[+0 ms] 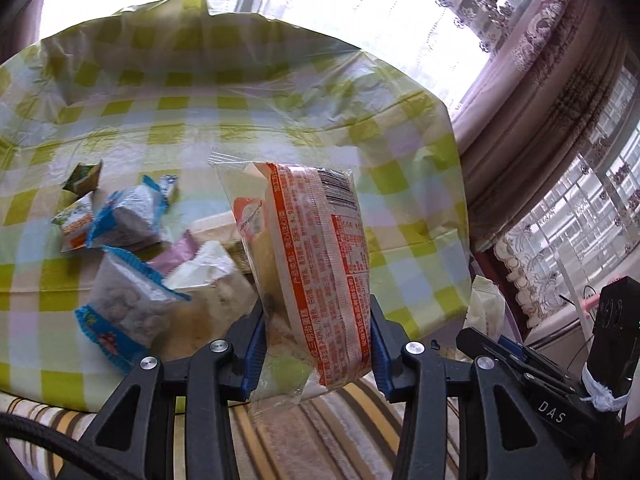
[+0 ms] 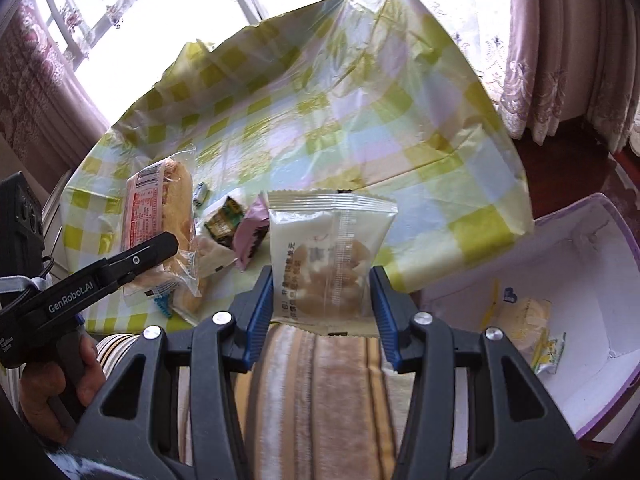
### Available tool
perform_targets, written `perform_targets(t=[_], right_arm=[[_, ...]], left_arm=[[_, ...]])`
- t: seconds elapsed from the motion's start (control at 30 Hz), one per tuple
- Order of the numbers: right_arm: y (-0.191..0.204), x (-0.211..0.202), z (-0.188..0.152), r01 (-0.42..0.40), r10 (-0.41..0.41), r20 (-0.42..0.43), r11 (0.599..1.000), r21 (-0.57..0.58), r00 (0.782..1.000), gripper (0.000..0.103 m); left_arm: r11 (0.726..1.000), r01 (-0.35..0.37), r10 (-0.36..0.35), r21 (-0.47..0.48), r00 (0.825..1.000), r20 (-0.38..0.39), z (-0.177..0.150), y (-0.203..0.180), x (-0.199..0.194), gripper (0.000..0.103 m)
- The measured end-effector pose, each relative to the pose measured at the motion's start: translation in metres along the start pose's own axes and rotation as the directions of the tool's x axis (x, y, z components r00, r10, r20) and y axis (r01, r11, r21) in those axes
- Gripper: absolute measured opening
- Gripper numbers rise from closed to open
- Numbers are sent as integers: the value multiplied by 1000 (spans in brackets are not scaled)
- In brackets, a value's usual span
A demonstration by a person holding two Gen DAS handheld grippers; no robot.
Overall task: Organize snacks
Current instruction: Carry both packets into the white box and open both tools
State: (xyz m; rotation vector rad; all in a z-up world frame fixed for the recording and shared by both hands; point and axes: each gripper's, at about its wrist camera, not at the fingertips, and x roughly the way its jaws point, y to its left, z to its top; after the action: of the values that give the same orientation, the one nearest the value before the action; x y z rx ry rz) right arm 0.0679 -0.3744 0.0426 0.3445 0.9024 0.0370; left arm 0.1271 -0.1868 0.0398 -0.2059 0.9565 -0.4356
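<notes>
Tongs point(image 1: 316, 344) grip sandwich pack point(image 1: 312, 264); others point(image 2: 324, 304) pastry point(image 2: 328, 256)

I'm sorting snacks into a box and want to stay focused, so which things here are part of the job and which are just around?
Part of the job:
- orange-printed sandwich pack, held in the left tool
- white pastry pack, held in the right tool
- loose snack packets on the checked tablecloth
- white box with snacks inside

Just around:
- curtains
- striped cloth below

Orange-printed sandwich pack point(image 1: 316, 264) upright, white pastry packet point(image 2: 330, 256) upright
</notes>
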Motion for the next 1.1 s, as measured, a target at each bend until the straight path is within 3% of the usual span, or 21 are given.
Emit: perform_targets(t=[0.23, 0.57, 0.77, 0.87, 0.9, 1.1], right_arm=[[-62, -19, -6, 81, -83, 19, 992, 100, 996, 51], [-133, -36, -19, 179, -187, 13, 960, 217, 982, 51], [-160, -38, -32, 218, -220, -19, 939, 265, 975, 51], [-166, -39, -36, 224, -225, -29, 935, 275, 974, 51], [-165, -38, -37, 224, -224, -31, 935, 276, 974, 51], [-167, -34, -39, 221, -218, -43, 935, 278, 975, 51]], left_arm=[[987, 98, -88, 129, 993, -82, -7, -71, 27, 45], [940, 220, -154, 259, 955, -254, -29, -152, 73, 45], [933, 261, -169, 249, 926, -336, -38, -168, 96, 46], [935, 263, -166, 236, 916, -366, -40, -170, 107, 54], [939, 258, -160, 228, 914, -372, -40, -169, 110, 58], [951, 234, -156, 203, 927, -342, -38, -158, 102, 61]])
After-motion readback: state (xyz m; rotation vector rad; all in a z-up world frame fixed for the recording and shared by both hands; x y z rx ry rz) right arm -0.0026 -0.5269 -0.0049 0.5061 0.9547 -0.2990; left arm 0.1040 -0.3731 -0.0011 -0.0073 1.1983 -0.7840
